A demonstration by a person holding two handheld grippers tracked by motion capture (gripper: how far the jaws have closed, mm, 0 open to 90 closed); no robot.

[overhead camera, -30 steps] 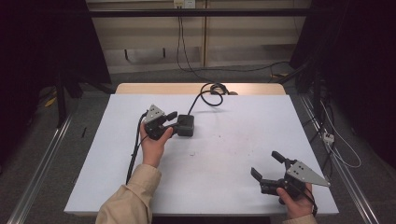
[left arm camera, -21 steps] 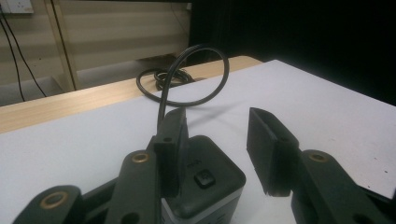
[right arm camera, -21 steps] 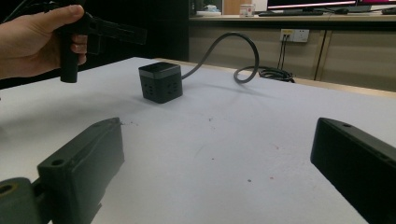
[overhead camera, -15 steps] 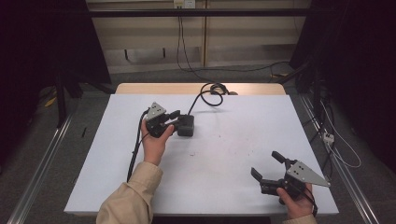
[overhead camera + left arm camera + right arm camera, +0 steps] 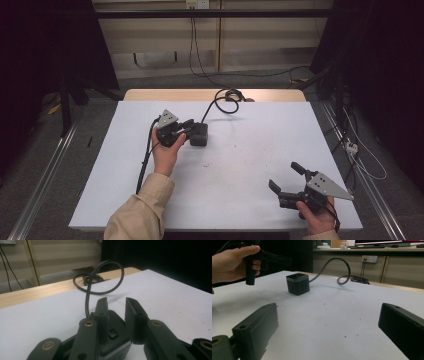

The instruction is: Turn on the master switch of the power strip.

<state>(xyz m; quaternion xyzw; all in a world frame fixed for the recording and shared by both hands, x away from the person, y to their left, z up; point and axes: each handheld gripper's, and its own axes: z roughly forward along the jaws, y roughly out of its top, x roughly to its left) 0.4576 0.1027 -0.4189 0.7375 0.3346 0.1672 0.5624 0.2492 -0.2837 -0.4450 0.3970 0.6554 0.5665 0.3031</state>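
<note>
Since the earlier frame the left gripper, left of centre in the high view, has been closing its jaws above the black cube power socket; they stand narrowly apart, not pressing it. No writing is legible. The cube's black cord loops toward the upper centre. The right gripper, lower right, is spread wide and empty.

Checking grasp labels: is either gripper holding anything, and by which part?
Nothing is held. The left gripper hangs over the socket cube, its jaws have just been closing with nothing pinched; the right gripper is open, empty.
</note>
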